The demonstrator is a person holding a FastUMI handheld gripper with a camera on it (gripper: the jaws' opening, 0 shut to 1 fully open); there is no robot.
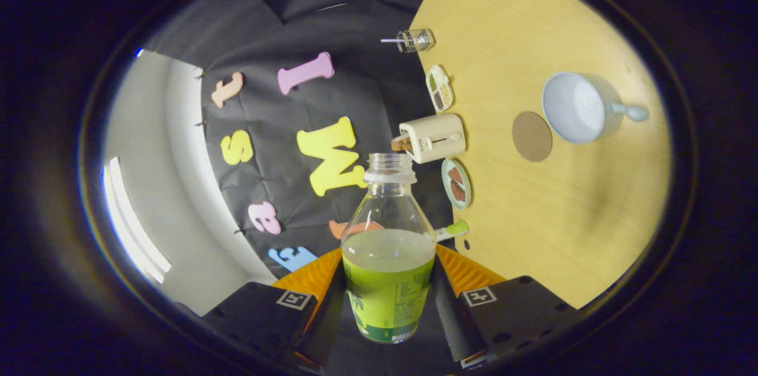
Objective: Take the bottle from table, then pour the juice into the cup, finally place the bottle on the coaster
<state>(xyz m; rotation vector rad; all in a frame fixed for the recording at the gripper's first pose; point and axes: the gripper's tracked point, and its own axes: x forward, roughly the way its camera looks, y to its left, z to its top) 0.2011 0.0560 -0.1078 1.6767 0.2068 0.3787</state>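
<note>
The open bottle is clamped between both fingers of the gripper, lifted off the table and rolled sideways. The cup and coaster are seen well beyond it. Juice may be spilled short of the cup if the bottle is tipped further before its mouth is brought over the rim.

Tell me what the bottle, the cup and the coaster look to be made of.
Bottle, gripped between the gripper fingers: clear, glossy plastic, probably; the juice shows through it.
Cup: smooth, pale, opaque, likely glazed ceramic or plastic.
Coaster: flat, matte brown disc beside the cup, maybe cork or wood.
</note>
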